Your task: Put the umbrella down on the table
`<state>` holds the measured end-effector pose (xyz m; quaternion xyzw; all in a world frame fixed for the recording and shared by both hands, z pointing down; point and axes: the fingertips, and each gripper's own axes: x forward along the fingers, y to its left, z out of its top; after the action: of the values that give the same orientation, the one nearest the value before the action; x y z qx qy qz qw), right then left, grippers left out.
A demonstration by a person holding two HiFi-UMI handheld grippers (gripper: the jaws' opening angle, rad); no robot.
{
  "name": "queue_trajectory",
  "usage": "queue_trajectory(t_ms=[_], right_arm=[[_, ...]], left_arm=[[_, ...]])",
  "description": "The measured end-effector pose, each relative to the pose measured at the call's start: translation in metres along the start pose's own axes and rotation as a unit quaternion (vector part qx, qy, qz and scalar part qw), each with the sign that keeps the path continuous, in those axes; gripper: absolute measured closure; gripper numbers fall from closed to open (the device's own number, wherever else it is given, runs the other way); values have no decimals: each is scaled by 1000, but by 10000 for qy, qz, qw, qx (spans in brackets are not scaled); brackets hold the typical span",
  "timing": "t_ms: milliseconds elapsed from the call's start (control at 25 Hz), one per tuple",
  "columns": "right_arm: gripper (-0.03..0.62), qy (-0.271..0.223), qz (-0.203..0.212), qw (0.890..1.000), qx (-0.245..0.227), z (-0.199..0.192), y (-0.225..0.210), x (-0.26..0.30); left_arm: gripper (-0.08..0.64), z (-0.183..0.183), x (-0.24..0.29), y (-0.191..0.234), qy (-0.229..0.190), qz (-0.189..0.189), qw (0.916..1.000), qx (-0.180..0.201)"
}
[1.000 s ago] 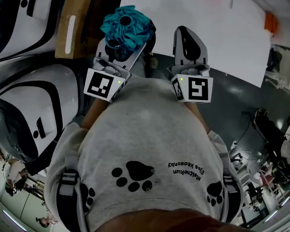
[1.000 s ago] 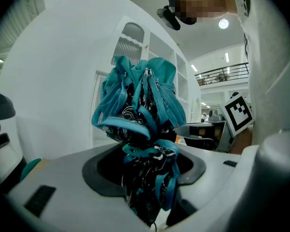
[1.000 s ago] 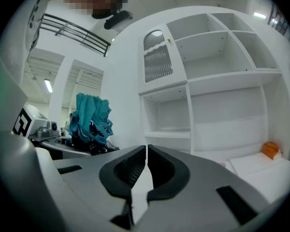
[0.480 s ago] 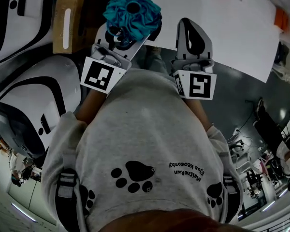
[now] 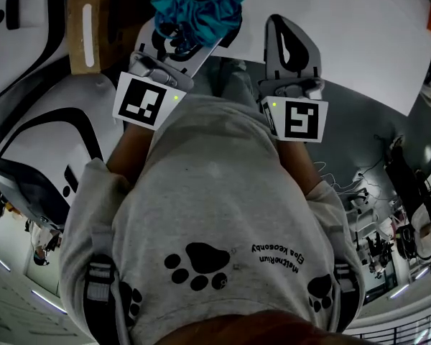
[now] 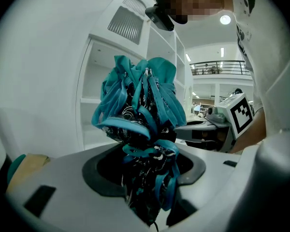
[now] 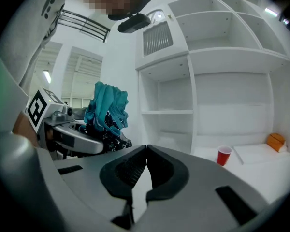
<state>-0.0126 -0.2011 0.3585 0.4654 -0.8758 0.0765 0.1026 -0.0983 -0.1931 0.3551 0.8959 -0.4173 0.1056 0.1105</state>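
**A:** Where is the umbrella relative to that white table (image 5: 345,42)?

**B:** The folded teal umbrella (image 6: 140,115) is pinched in the left gripper (image 6: 147,170), with its canopy bunched above the jaws. It is held off the tabletop, near the table's closer corner. The right gripper (image 7: 146,151) is pressed together on nothing.

**A:** What could go wrong?

**B:** I'd judge that letting go this close to the edge could tip it onto the floor. The loose fabric strips might also snag on the jaw pads at release. The red cup (image 7: 224,155) stands well apart, so there's little danger there.

**A:** Any writing?

**B:** There's small print beside the paw prints on the grey sweatshirt (image 5: 215,192). It's upside down, and I can't read it reliably.
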Motion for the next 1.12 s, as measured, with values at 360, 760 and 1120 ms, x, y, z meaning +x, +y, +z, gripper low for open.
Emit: queue_trajectory(t_ms=[360, 760, 1120], right_arm=[[560, 279, 59, 9995, 116, -33, -14, 10], [560, 487, 73, 9981, 379, -51, -19, 19], [560, 796, 125, 9959, 410, -73, -29, 19]], left_arm=[[308, -29, 22, 2, 626, -159, 9979, 27], [308, -60, 32, -1, 1537, -373, 9874, 87], [308, -73, 50, -8, 1858, -548, 9810, 102]])
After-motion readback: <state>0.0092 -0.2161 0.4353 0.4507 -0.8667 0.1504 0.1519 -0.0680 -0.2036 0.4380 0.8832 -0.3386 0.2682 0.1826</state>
